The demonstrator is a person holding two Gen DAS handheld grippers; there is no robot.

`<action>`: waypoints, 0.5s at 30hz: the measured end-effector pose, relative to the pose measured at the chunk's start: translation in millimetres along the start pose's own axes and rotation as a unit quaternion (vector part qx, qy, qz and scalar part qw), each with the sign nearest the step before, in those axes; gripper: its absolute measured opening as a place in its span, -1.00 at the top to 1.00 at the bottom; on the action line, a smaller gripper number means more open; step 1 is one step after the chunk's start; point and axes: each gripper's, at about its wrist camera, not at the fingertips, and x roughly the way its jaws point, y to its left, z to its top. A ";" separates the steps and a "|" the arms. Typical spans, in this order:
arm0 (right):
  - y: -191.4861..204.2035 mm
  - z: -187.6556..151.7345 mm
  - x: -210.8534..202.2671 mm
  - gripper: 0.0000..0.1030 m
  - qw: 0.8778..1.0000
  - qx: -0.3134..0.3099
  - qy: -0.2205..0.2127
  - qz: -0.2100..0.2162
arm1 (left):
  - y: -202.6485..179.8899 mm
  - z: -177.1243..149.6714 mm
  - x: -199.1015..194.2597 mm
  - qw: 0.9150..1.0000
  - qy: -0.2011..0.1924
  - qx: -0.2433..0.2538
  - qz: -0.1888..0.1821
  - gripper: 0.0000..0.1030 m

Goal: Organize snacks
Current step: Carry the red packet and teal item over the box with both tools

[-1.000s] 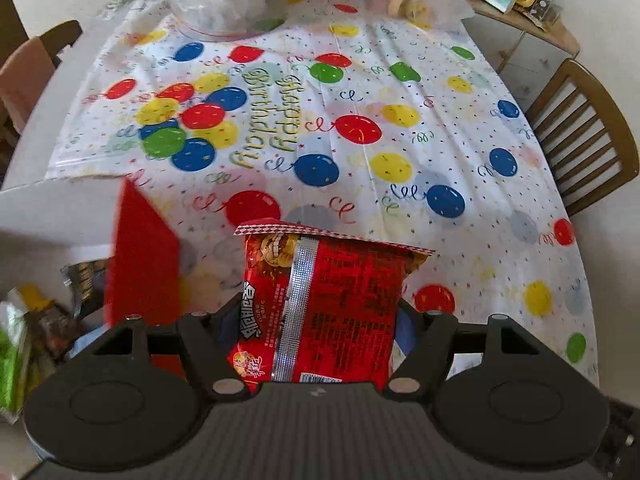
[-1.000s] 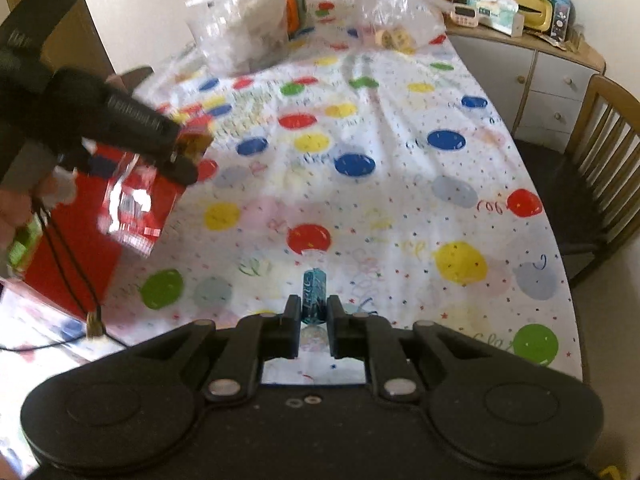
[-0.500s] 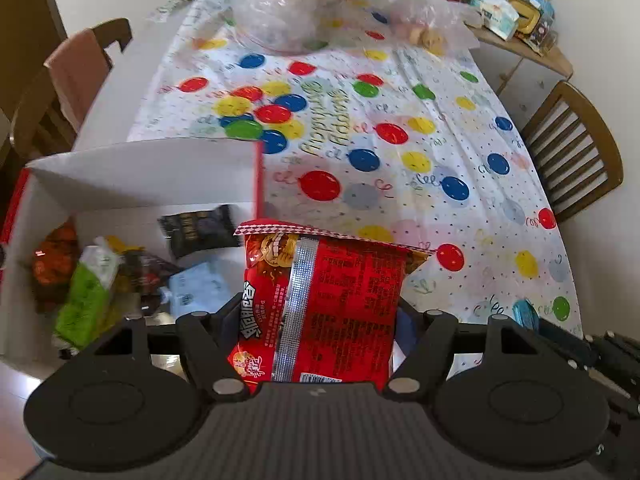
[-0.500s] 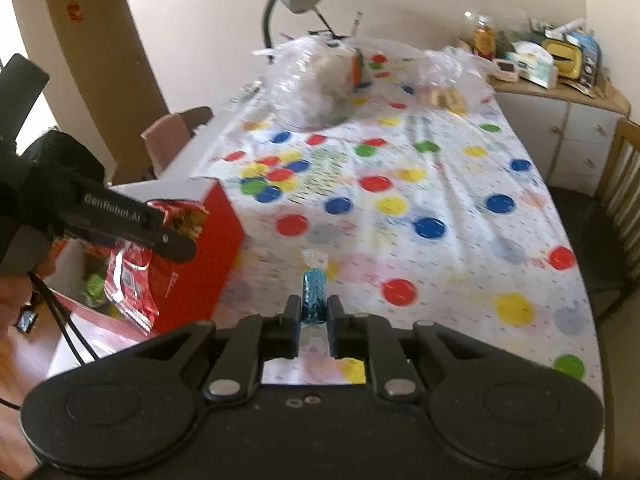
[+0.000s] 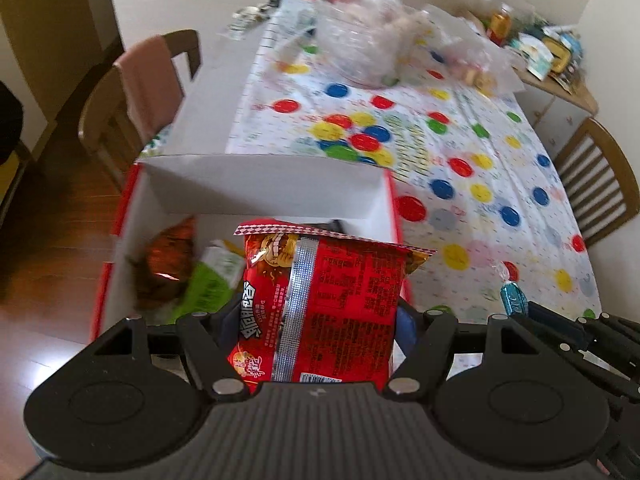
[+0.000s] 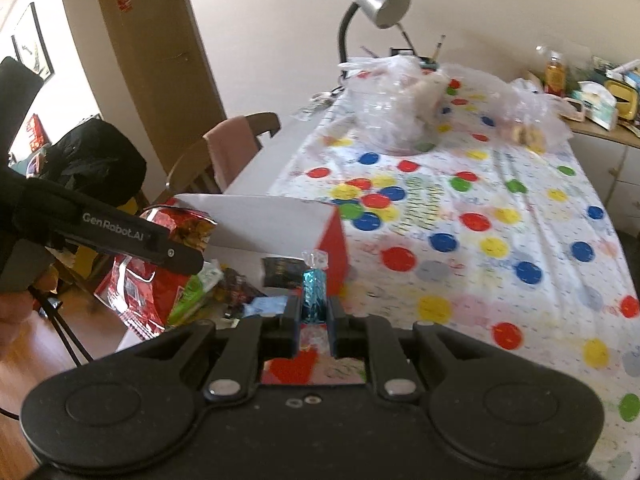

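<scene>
Two black grippers each carry one snack. The left gripper [image 5: 316,320] pinches a glossy red foil snack bag [image 5: 324,304] by its lower half; the bag is flat and rectangular, with a silver back seam, fine printed text and a crimped checkered top edge, and it hangs over the open box. In the right wrist view the same bag [image 6: 160,264] shows at nine o'clock, crinkled and shiny. The right gripper [image 6: 314,316] is pressed onto one small wrapped candy [image 6: 314,294], a teal metallic block with a clear twisted cellophane end standing upright; in the left wrist view that candy [image 5: 510,296] sits at three o'clock.

The cardboard box [image 5: 256,184] is red outside and plain white inside, its white flap raised at the far side. It rests at the near left edge of the table, at ten o'clock from the candy. Inside lie several soft packets: one green and white [image 5: 212,280], one dark orange-brown foil [image 5: 168,264], one black [image 6: 282,272] and one pale blue [image 6: 266,306]. A thin plastic tablecloth [image 6: 480,240] printed with round coloured dots covers the table, wrinkled in places. Two wooden chairs flank it, and two clear crumpled plastic bags sit at twelve o'clock.
</scene>
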 end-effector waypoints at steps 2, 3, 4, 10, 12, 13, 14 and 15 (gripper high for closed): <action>11.5 3.1 9.1 0.77 1.000 -0.004 0.003 0.001 | 16.7 1.2 -1.7 1.000 -0.005 -0.006 0.006 -0.41; 16.7 4.7 13.9 0.77 1.000 -0.005 0.005 0.001 | 23.6 1.8 -2.2 1.000 -0.006 -0.009 0.008 -0.41; 21.3 5.9 18.6 0.77 1.000 -0.007 0.006 0.001 | 32.4 2.6 -1.9 1.000 -0.006 -0.013 0.011 -0.41; 46.1 13.4 51.2 0.77 1.000 -0.016 0.024 -0.004 | 73.7 7.4 7.6 0.999 -0.002 -0.026 0.027 -0.41; 53.1 13.8 62.5 0.77 0.999 -0.021 0.030 -0.006 | 85.1 9.3 14.3 0.999 0.001 -0.029 0.035 -0.41; 56.3 14.0 68.7 0.77 0.999 -0.023 0.035 -0.008 | 89.5 10.4 18.4 0.999 0.002 -0.030 0.038 -0.41; 59.3 14.3 75.2 0.77 0.999 -0.026 0.040 -0.011 | 93.8 11.2 22.3 0.999 0.004 -0.030 0.040 -0.41; 62.2 14.1 82.9 0.77 0.998 -0.029 0.047 -0.014 | 97.7 12.6 27.5 0.999 0.007 -0.031 0.042 -0.41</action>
